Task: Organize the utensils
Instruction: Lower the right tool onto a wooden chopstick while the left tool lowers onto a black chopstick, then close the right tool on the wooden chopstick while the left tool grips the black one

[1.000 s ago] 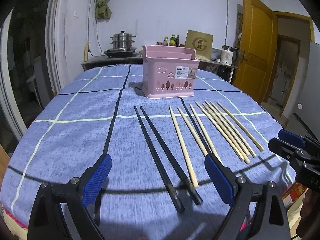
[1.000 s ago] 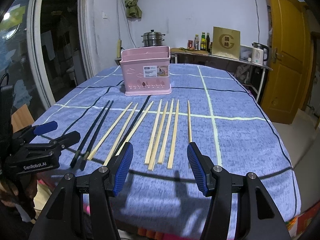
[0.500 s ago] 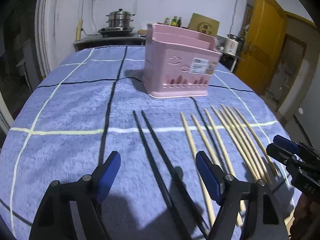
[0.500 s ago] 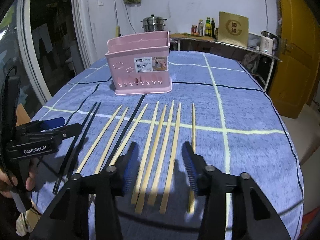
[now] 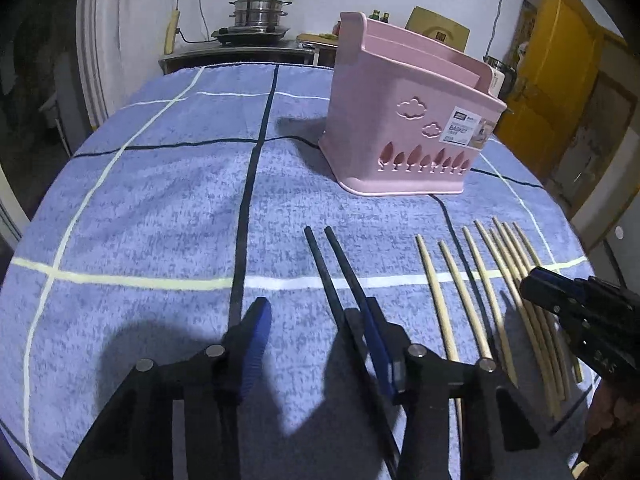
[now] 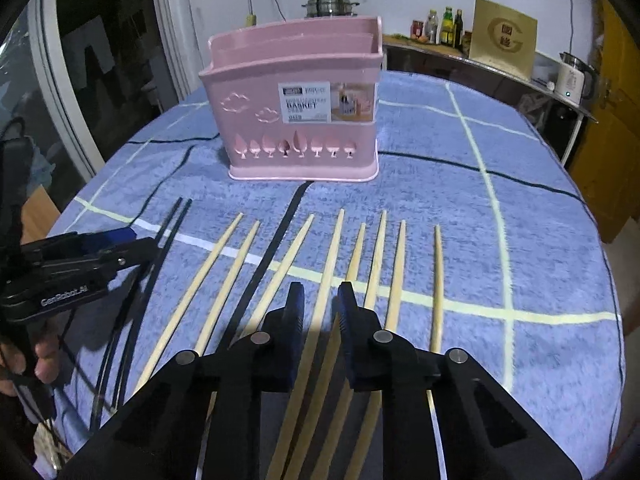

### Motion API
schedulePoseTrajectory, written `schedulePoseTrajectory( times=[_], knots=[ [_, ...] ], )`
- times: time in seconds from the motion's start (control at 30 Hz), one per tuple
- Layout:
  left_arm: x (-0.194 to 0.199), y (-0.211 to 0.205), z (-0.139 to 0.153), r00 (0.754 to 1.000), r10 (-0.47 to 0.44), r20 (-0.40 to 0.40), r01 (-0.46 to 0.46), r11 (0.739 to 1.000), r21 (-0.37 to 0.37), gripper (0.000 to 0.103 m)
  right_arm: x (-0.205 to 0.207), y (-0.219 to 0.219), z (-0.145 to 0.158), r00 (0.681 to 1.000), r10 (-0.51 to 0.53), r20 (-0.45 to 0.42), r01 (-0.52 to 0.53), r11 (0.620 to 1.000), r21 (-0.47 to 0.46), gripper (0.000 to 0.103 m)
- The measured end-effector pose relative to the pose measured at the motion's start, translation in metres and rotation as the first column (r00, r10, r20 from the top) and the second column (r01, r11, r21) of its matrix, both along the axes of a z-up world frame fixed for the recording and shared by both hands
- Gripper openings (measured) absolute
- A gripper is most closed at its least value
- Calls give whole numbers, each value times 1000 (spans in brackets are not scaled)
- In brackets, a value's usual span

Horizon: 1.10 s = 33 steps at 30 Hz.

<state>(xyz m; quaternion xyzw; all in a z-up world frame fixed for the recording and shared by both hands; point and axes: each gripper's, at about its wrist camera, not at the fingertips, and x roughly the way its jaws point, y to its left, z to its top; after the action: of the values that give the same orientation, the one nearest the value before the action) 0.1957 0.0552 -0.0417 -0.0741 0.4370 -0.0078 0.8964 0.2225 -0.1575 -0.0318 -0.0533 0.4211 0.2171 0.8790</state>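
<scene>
Near edge of the tabletop: we are closing our right gripper (image 6: 318, 300) around one bamboo chopstick (image 6: 326, 276), fingers narrow, pads not yet pressing as far as we can tell. We are narrowing our left gripper (image 5: 316, 320) by the black chopsticks (image 5: 334, 268), nothing held. All chopsticks are lying mid-table. Farther back, the pink basket (image 6: 296, 128) is showing nothing inside; everything is left.

Two black chopsticks (image 6: 160, 264) are counted at the left of the right wrist frame, and eight pale wooden chopsticks (image 6: 376, 260) are laid in a row across its middle. One pink utensil basket (image 6: 296, 108) is seen above them. Three bottles (image 6: 444, 26) are counted at the upper right.
</scene>
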Motion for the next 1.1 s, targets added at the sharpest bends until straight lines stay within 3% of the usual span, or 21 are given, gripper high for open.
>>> schedulePoseTrajectory(
  times=[0.4, 0.83, 0.93, 1.0, 1.07, 1.1],
  knots=[
    [11, -8, 0, 1000, -12, 0, 12, 993, 117, 30, 22, 9, -4, 1000, 3, -20, -4, 1000, -30, 16],
    [18, -13, 0, 999, -47, -15, 48, 989, 140, 27, 40, 21, -9, 999, 18, -38, -21, 997, -68, 16],
    [20, -14, 1, 998, -63, -28, 66, 987, 149, 27, 44, 23, -9, 999, 16, -39, -19, 997, -72, 9],
    [22, -14, 1, 997, -71, -34, 75, 987, 145, 24, 45, 24, -8, 999, 19, -40, -22, 997, -71, 8],
    [23, -14, 2, 996, -85, -42, 89, 987, 131, 11, 46, 24, -7, 999, 22, -48, -25, 998, -59, 7],
    [23, -15, 2, 995, -88, -44, 93, 987, 129, 10, 46, 24, -6, 998, 26, -54, -28, 999, -43, 7]
  ],
)
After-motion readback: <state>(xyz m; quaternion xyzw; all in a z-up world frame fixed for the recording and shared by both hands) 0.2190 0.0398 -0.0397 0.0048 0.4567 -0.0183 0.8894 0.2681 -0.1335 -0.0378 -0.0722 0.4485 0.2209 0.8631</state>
